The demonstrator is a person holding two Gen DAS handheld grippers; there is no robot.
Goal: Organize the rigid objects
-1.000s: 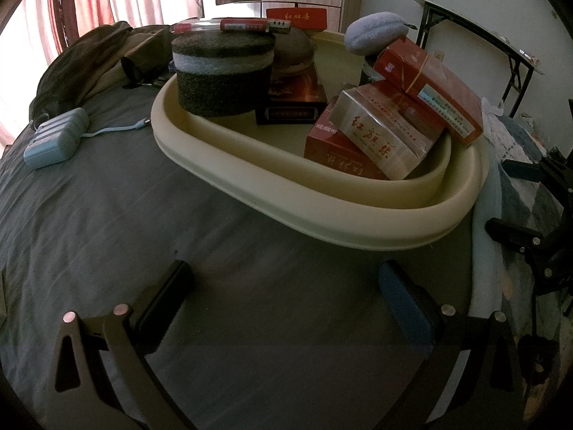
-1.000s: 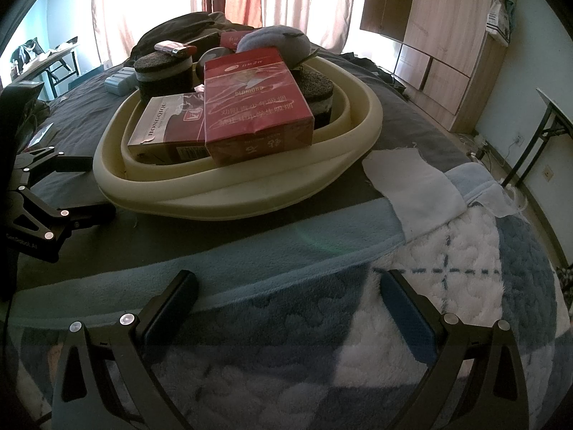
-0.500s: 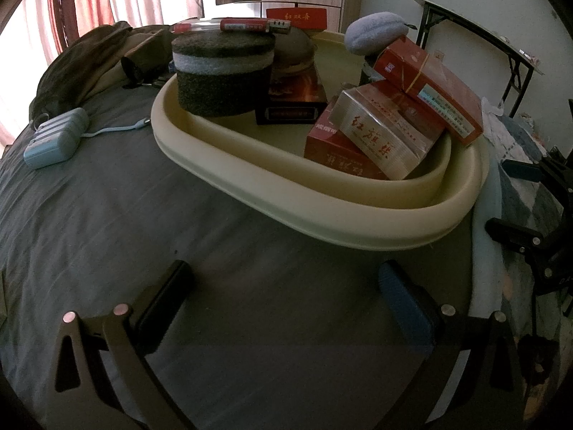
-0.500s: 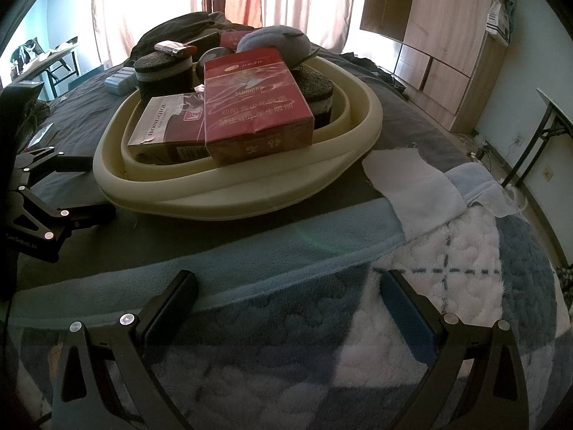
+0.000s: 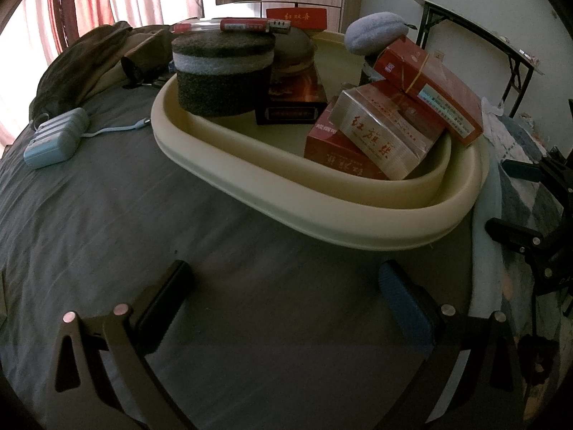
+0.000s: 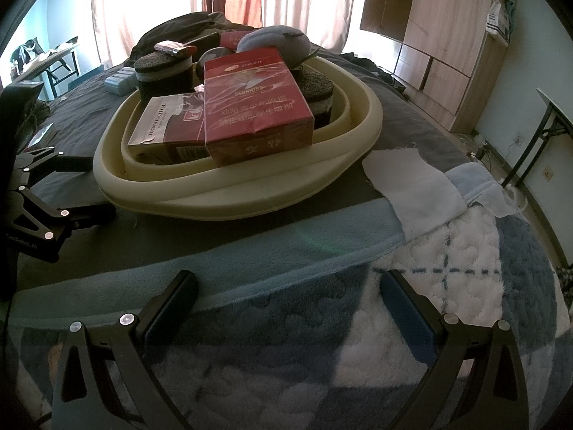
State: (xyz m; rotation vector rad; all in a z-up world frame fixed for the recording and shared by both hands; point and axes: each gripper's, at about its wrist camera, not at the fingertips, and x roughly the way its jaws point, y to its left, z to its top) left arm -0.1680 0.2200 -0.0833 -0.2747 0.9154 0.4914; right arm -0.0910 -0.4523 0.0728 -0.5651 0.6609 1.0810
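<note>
A cream oval tray (image 5: 358, 229) sits on a bed with a dark grey sheet (image 5: 107, 215). In the left wrist view, a round dark sponge block (image 5: 222, 75) stands at the tray's far left with a lighter (image 5: 247, 25) lying on top. At the near right of the tray, red cigarette packs (image 5: 379, 132) lean in a pile, one red pack (image 5: 429, 86) resting tilted over the others. A grey-blue pad (image 5: 376, 32) lies at the far side. A pale blue power bank (image 5: 57, 138) lies on the sheet left of the tray.

The left claw (image 5: 286, 294) is wide open, holding nothing, above bare sheet near the tray. The right claw (image 6: 290, 297) is also wide open and empty, over a blue and white blanket (image 6: 429, 286), near the tray.
</note>
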